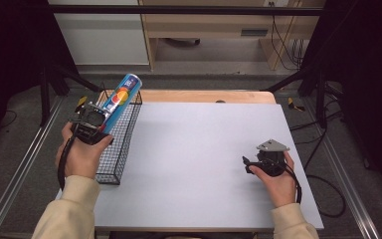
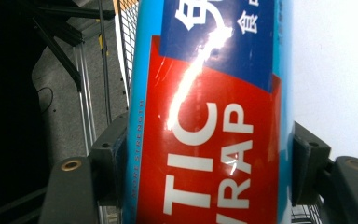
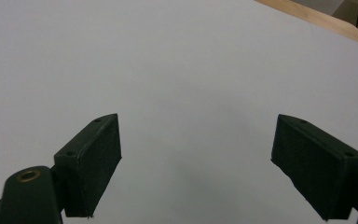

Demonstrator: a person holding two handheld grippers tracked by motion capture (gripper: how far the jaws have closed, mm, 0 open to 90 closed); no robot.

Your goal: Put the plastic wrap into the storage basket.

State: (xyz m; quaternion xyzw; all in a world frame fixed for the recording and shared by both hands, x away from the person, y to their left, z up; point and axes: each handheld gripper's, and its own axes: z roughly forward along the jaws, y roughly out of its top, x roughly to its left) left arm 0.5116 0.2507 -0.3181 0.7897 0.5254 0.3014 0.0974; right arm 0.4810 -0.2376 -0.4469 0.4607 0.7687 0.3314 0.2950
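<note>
Plastic wrap tube [image 1: 122, 98], blue with a red label, sits clamped in the left hand-held gripper [image 1: 101, 115] at upper left of the high view, tilted over the wire basket [image 1: 122, 149], while the right hand-held gripper [image 1: 247, 164] rests on the bench [image 1: 199, 149] at lower right, jaws apart and empty.

A dim room around a lit table

A pale grey table top [image 1: 204, 164] with a wooden edge [image 1: 209, 96] was seen on grey floor [image 1: 25, 149]; a wooden desk [image 1: 204, 25], cables [image 1: 286, 45] and black curtains [image 1: 368, 74] were set behind.
</note>
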